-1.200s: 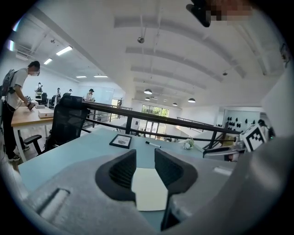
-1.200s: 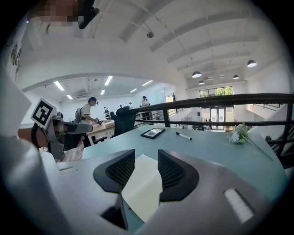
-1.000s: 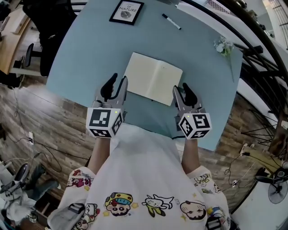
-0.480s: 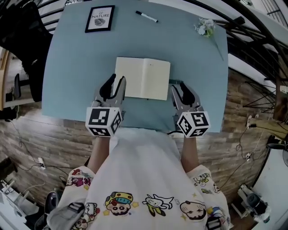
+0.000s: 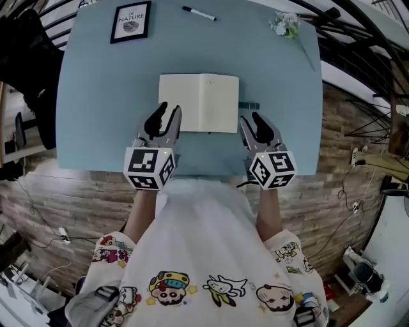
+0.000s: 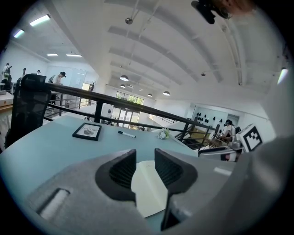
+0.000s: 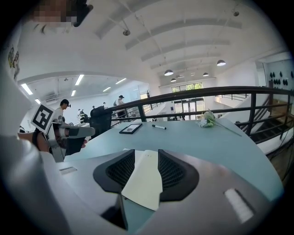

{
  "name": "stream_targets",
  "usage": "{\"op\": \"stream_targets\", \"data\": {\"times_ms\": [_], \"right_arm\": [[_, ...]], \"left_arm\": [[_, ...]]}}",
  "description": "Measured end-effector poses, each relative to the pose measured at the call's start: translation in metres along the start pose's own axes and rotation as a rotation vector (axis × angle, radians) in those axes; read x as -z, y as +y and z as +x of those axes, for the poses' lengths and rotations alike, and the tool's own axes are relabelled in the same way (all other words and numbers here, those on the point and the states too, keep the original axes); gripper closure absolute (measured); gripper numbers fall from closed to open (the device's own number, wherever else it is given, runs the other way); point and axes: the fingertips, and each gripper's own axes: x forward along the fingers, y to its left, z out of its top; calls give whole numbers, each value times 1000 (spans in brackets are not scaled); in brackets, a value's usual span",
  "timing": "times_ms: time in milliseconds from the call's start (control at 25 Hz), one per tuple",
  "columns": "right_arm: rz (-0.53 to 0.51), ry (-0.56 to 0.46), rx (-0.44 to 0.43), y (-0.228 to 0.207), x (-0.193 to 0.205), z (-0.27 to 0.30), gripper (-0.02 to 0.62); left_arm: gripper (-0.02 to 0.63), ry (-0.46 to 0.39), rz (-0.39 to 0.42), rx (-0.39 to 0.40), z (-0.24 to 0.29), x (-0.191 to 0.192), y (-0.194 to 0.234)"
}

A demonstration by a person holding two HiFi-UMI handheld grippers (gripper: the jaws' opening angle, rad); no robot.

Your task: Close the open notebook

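An open notebook [image 5: 199, 102] with cream pages lies flat in the middle of the light blue table [image 5: 96, 96]. My left gripper [image 5: 167, 114] hovers at the notebook's near left corner, open with nothing between its jaws. My right gripper [image 5: 251, 121] is just off the near right corner, open and empty too. In the left gripper view the notebook [image 6: 149, 195] shows through the gap of the left gripper [image 6: 144, 160]. In the right gripper view a page [image 7: 142, 183] shows between and beyond the pads of the right gripper [image 7: 146, 164].
A framed picture [image 5: 131, 21] lies at the table's far left, a black marker [image 5: 199, 13] at the far middle and a small flower sprig [image 5: 285, 24] at the far right. The near table edge runs just under both grippers. A black railing [image 6: 138, 108] stands behind the table.
The head view has swung, so the table and notebook now sit square and higher in the picture. Both grippers have edged closer to the notebook's near corners. The jaws look unchanged.
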Motion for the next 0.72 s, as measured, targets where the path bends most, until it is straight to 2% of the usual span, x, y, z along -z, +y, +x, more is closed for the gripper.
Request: {"op": "stream_targets", "data": {"times_ms": [440, 720], "right_arm": [[17, 93, -25, -8, 32, 18, 440], [35, 172, -25, -18, 63, 35, 439]], "left_arm": [[487, 104, -48, 7, 13, 50, -2], [486, 168, -103, 44, 20, 89, -10]]}}
